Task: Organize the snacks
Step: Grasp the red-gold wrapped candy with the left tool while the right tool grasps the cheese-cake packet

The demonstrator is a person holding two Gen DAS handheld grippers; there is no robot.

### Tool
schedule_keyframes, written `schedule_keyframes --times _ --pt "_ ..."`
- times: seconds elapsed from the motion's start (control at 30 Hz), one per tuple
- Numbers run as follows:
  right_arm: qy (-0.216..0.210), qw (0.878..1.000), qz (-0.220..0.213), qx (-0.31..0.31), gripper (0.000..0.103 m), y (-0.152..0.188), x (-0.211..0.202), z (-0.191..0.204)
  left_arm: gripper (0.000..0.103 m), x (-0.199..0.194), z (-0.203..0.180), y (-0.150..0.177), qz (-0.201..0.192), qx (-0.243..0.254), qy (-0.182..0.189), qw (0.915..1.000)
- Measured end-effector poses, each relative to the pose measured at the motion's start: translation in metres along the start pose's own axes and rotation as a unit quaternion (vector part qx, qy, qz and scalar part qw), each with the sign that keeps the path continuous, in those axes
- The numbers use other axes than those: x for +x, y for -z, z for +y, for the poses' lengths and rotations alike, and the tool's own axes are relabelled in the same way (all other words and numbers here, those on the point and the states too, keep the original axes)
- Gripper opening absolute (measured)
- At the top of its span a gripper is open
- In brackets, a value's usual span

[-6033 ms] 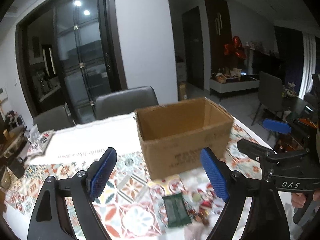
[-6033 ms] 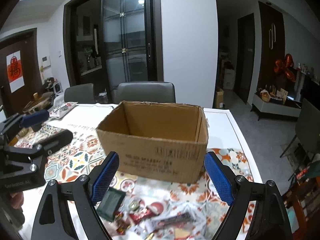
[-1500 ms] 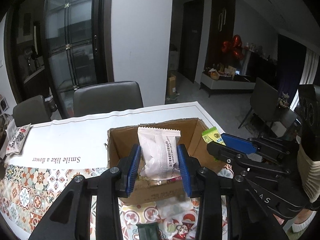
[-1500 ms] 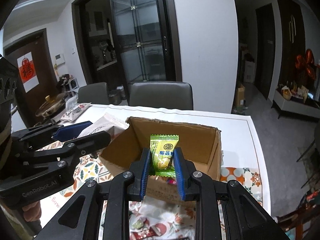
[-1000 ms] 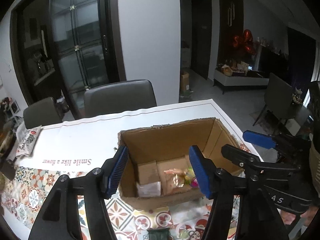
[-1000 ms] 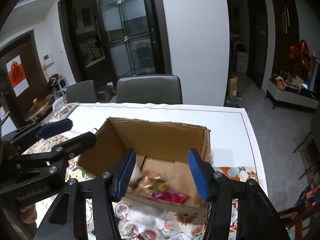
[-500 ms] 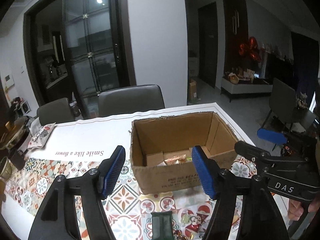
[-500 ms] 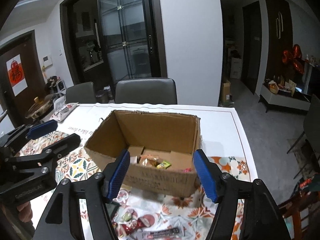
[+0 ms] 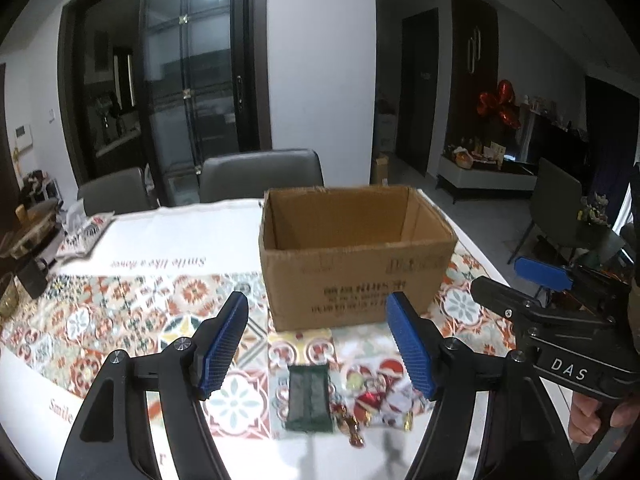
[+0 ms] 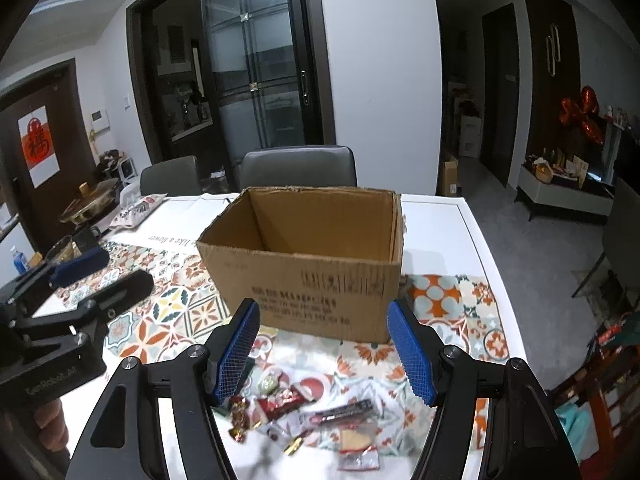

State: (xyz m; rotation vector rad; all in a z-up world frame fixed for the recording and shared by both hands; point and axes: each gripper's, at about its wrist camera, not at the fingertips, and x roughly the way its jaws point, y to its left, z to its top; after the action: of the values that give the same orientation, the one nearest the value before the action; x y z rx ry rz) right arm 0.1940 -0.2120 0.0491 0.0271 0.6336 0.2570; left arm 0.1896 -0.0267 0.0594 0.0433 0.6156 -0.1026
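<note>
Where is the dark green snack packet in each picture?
Left wrist view: the dark green snack packet lies flat at bottom centre, in front of the cardboard box.
Right wrist view: almost hidden; only a dark sliver shows beside the left blue pad.
Shared landmark: the cardboard box.

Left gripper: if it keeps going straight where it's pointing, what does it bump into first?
Probably the dark green packet on the table, just short of the cardboard box. The left gripper is open and empty; depth is unclear.
</note>
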Motion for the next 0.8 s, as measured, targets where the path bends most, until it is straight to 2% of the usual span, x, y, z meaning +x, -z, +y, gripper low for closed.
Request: schedule_keyframes --times 0.2,0.47,0.8 --pt "0.0 1.0 0.012 0.012 0.067 0.02 0.0 -0.004 0.075 0.0 -0.006 0.021 0.015 0.009 0.003 0.9998" --pt "-0.005 0.998 0.06 0.033 0.067 0.053 0.019 -0.009 0.075 0.014 -0.013 0.048 0.054 0.009 0.011 0.9984" --pt "0.0 0.992 0.12 0.046 0.067 0.091 0.041 -0.017 0.074 0.043 -0.019 0.082 0.122 0.0 0.022 0.9923"
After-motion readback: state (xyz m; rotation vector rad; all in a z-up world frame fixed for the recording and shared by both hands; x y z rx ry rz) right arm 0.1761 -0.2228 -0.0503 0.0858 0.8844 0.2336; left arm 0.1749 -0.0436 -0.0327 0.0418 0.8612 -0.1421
